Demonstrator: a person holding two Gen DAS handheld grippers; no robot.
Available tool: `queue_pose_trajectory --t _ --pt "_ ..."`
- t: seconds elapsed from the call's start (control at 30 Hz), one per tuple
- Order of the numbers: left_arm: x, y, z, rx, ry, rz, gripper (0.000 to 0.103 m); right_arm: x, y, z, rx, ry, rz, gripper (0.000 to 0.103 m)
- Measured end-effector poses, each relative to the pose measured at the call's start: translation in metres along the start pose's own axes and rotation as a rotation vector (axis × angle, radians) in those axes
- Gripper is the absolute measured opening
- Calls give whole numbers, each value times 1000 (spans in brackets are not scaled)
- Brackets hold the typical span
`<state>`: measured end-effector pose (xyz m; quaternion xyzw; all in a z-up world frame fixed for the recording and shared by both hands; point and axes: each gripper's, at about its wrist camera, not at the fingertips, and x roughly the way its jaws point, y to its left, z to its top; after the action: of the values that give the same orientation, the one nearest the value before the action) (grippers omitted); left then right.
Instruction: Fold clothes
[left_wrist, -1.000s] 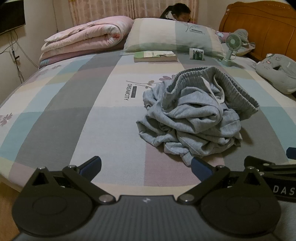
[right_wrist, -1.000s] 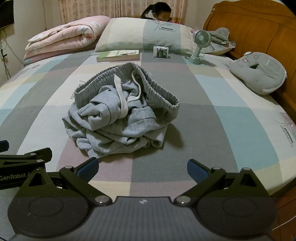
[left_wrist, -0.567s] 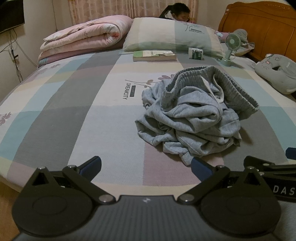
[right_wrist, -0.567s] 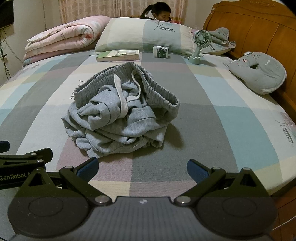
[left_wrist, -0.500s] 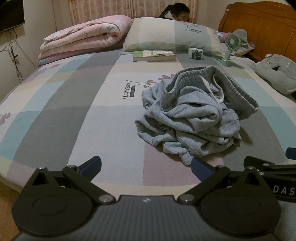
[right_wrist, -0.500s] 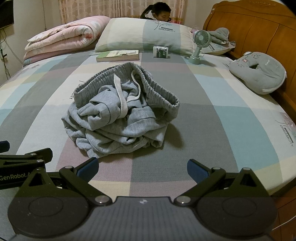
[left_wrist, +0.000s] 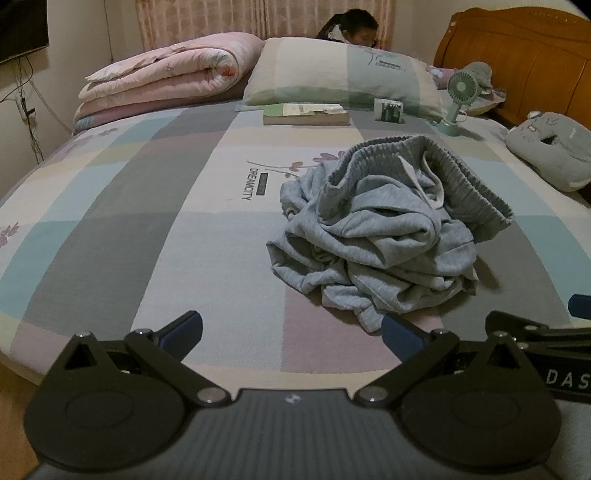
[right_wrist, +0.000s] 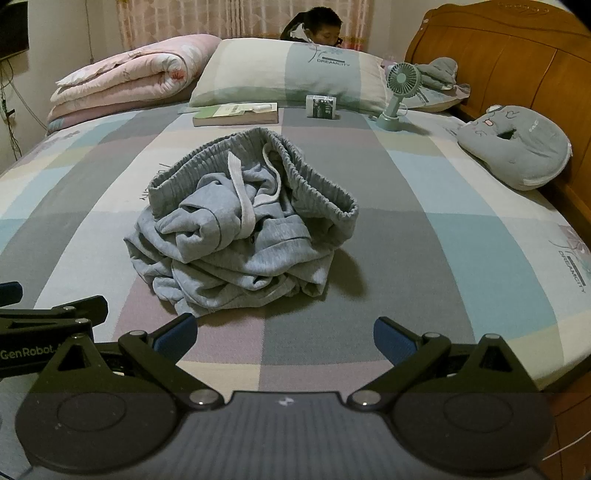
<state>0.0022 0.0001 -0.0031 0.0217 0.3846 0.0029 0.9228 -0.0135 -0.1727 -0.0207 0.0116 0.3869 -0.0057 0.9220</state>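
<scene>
Two claws sat at the near edge of the bed (right_wrist: 461, 236), side by side, both with fingers spread wide and nothing between them. Left claw (left_wrist: 291, 330) and right claw (right_wrist: 284, 332) were both short of the fabric, no contact. Part of the right claw showed at the right edge of the left wrist view, and the left one at the left edge of the right wrist view.

Grey sweatpants (right_wrist: 243, 236) lay crumpled in a heap around the middle of the bed, just past the claws. Ribbed waistband (right_wrist: 314, 177) stood open on top toward the far side, pale drawstring (right_wrist: 243, 192) hanging down into the pile. Legs were bunched under it, unfolded.

Grey cushion (right_wrist: 517, 147) was at the right edge by the wooden headboard (right_wrist: 509, 62). Further back: book (right_wrist: 236, 112), small box (right_wrist: 321, 106) and green desk fan (right_wrist: 400, 94), all in front of the pillow (right_wrist: 291, 74). Rolled pink quilt (right_wrist: 133, 85) was at the far left corner. A person (right_wrist: 317, 29) was partly visible behind the pillow.
</scene>
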Motion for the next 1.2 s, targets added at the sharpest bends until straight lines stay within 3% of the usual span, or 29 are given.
queue_pose_trajectory --t 1.2 --pt "24 3 4 -20 24 -19 102 14 8 12 -51 22 28 103"
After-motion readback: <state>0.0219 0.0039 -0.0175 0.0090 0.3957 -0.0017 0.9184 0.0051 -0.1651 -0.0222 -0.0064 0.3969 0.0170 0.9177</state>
